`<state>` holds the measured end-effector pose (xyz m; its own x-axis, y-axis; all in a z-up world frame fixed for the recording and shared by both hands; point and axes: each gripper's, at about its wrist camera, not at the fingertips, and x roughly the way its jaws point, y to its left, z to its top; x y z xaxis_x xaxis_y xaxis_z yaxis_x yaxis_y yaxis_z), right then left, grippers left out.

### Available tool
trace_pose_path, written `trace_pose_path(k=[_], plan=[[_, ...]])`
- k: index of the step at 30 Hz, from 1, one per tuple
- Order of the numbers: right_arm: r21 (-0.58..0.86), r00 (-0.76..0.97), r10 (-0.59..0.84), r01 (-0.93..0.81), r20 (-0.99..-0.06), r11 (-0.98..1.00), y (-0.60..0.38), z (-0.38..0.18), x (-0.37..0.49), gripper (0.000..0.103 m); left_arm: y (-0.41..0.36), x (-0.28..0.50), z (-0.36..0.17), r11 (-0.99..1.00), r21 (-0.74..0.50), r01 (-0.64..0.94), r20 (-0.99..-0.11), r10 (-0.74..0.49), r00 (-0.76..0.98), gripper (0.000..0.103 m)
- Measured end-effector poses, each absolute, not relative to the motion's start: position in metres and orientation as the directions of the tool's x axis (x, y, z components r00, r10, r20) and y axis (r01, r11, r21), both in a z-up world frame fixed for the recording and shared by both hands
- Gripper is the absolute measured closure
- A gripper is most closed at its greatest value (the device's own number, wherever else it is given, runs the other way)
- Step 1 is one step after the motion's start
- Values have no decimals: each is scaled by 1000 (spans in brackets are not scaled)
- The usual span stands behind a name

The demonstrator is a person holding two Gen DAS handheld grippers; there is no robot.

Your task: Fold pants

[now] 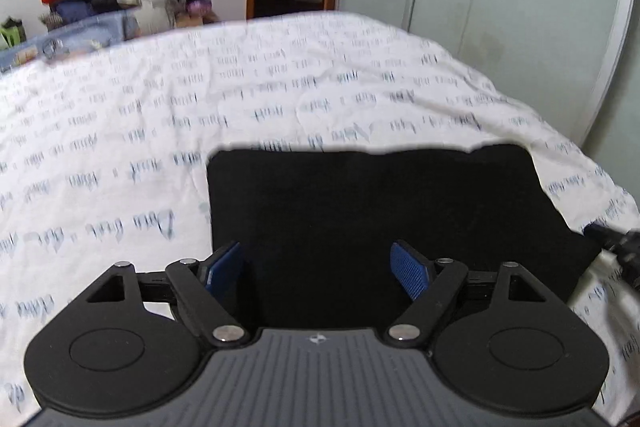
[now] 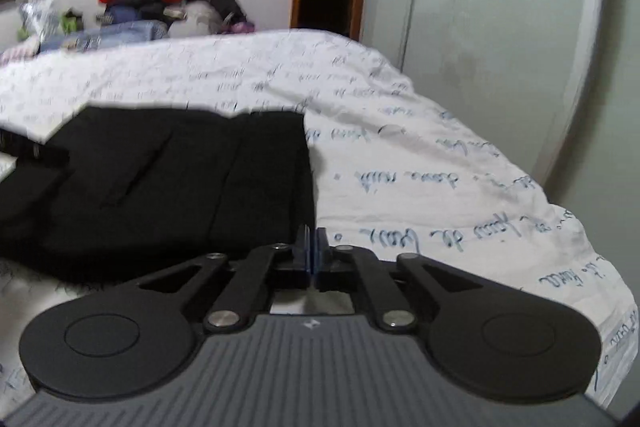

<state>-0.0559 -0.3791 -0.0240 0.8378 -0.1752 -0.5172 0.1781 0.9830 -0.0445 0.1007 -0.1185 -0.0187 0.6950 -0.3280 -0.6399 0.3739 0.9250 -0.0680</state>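
Left view: my left gripper (image 1: 320, 269) gapes wide, ribbed blue pads (image 1: 408, 269) over the flat, matte black pants (image 1: 380, 211), a folded rectangle mid-frame on the script-printed sheet (image 1: 120, 131). Right view: my right gripper (image 2: 311, 251) is pinched together, empty, at the pants (image 2: 168, 183) right edge; only here seams and creases show.

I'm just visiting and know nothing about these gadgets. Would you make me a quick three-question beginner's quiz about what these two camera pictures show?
1. True or false: the left gripper has its blue pads spread wide apart over the black pants.
2. Multiple choice: the right gripper is A) wide open, B) closed with its pads together, C) out of view.
3. Fill in: the pants lie on a white bedsheet printed with ______.

Key
1. True.
2. B. Whether any cloth is pinched between the pads cannot be told.
3. Handwriting-style script.
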Motion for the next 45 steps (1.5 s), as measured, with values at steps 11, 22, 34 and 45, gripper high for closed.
trace_pose_path(k=[11, 22, 34, 45], plan=[[-49, 833, 38, -78, -552, 996, -357, 2, 46, 93, -142, 185, -36, 951, 24, 308, -698, -204, 686, 22], [-34, 851, 17, -40, -525, 999, -355, 8, 19, 85, -116, 130, -28, 958, -39, 285, -683, -234, 692, 22], [-88, 859, -54, 10, -509, 996, -353, 7, -23, 69, -129, 114, -37, 955, 36, 294, -686, -191, 703, 21], [-95, 846, -92, 49, -525, 994, -351, -3, -36, 61, -116, 103, -33, 964, 39, 262, -692, -163, 703, 21]])
